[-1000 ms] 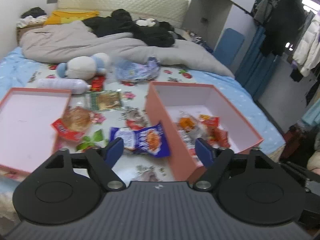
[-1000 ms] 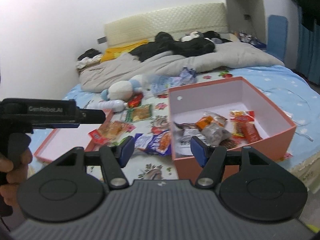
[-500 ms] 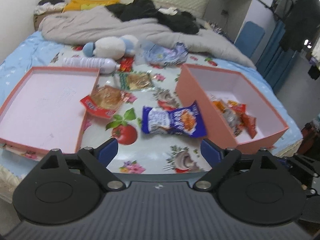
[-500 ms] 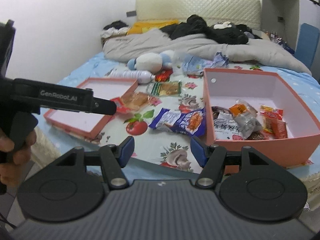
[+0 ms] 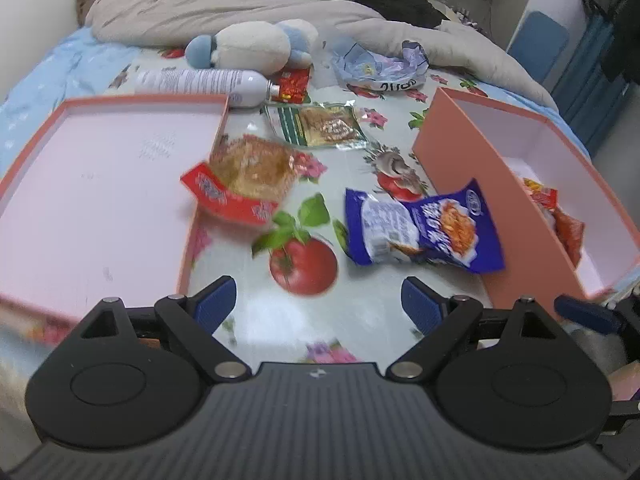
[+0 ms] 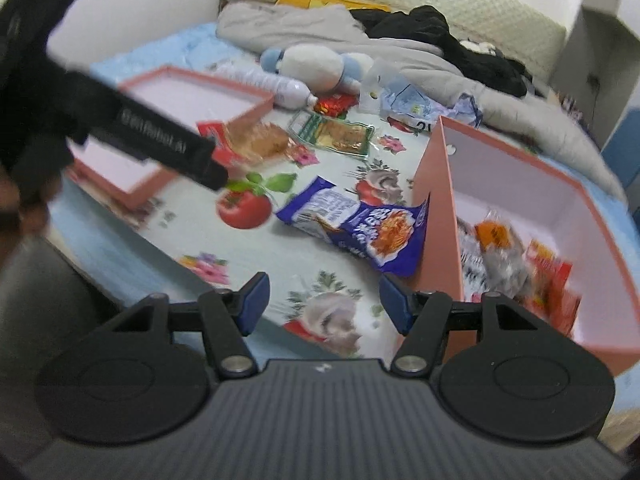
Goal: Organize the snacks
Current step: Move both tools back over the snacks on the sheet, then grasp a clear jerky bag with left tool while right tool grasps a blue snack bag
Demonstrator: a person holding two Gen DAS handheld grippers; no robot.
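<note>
Holding snack packets (image 6: 516, 264) (several): pink box (image 6: 440, 208).

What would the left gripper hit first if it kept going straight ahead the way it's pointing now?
Probably the bare printed cloth first, about at the tomato print, since the open left gripper is angled down at it. The blue snack packet lies just right of that line; depth is hard to judge.

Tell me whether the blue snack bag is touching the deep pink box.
Touching: in the right wrist view the blue snack bag's corner rests against the deep pink box's outer wall.
</note>
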